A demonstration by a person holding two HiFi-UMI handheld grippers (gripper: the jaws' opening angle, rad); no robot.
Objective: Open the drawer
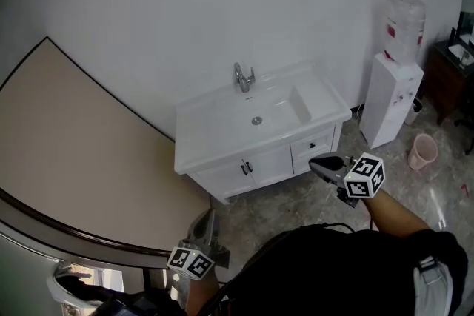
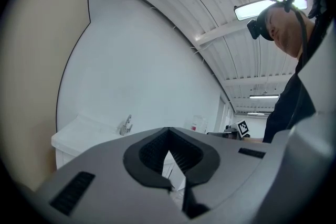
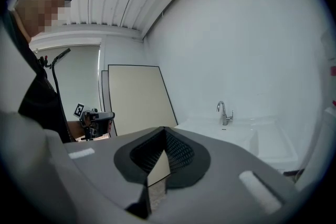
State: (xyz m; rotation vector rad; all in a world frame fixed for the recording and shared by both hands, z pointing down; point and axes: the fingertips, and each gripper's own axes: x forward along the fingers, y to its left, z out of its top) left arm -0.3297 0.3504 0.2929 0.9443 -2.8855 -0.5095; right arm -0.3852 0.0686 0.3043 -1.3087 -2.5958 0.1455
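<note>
Washroom corner seen from above: a white vanity cabinet (image 1: 219,175) is being shown at centre, with a basin (image 1: 270,109) and tap (image 1: 244,77) on top. The drawer (image 1: 313,145) is sitting shut at the cabinet's right end, at about four o'clock from the basin, and is being marked by a small dark handle (image 1: 314,145).

The right gripper (image 1: 314,160) is being held out level at four o'clock in the head view, its tip lying just below the drawer front. This is being judged as an approach to the handle. Its jaws are being kept together with nothing between them, so they would need parting before a grasp. The left gripper (image 1: 209,213) is being held low at seven o'clock, well apart from the cabinet, jaws likewise together and empty; it is probably being kept spare.

The cabinet front below the drawer is being covered by the right gripper, so a second drawer there cannot be confirmed. The handle's shape is too small to be read. In the right gripper view the drawer is being hidden behind the gripper's own body.
</note>
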